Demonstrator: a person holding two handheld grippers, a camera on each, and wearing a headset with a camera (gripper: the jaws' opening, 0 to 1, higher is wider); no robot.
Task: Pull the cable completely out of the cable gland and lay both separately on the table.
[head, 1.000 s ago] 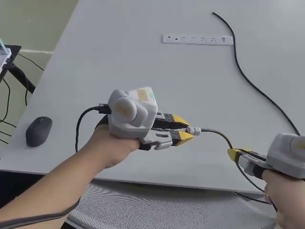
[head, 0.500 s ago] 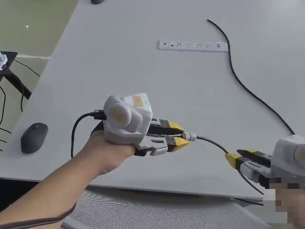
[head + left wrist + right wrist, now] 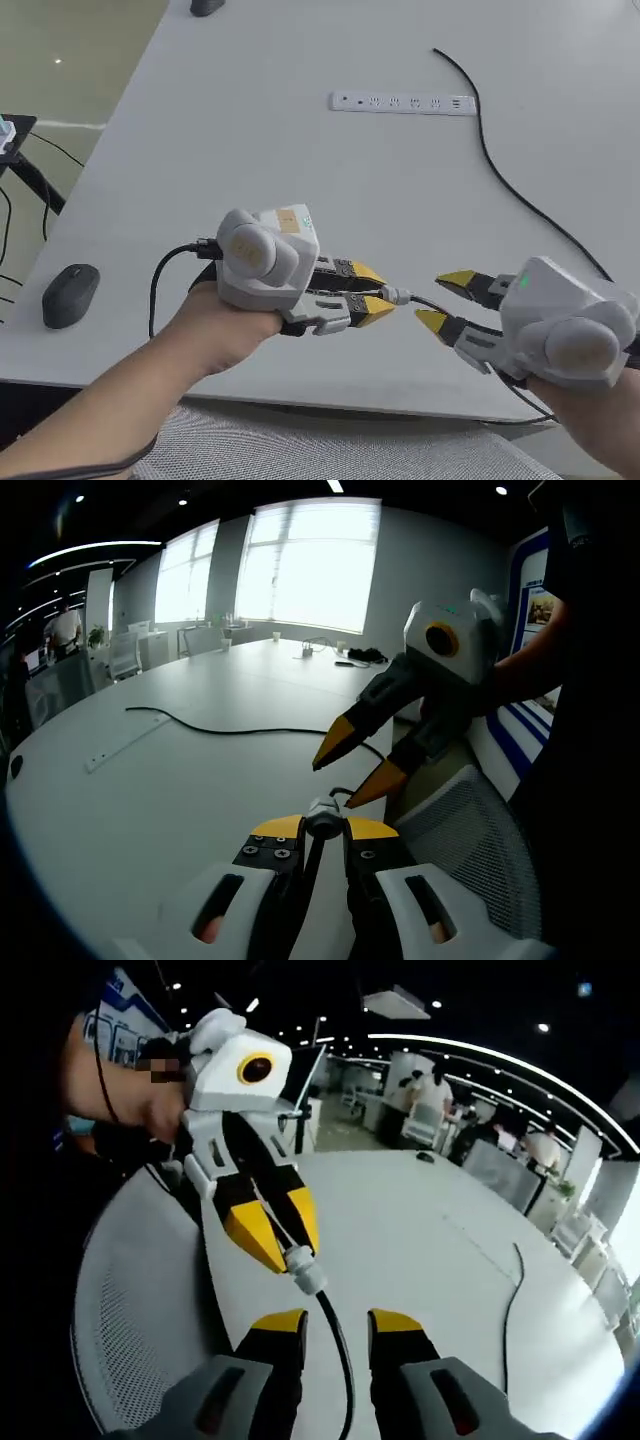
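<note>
the left gripper [image 3: 378,290] pinches the cable gland [image 3: 397,296] above the white table [image 3: 300,160]. the right gripper [image 3: 448,298], jaws spread around the black cable [image 3: 333,1328] beside the gland, should clamp firmly and pull straight.

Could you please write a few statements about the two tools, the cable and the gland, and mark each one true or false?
1. The left tool is shut on the gland. True.
2. The right tool is clamped on the cable. False: its jaws stand open, with the cable running between them.
3. The cable is fully out of the gland. False: its end goes into the gland.
4. A power strip lies on the table. True.
5. The mouse lies right beside the power strip. False: it sits far from the strip, at the table's near left edge.
</note>
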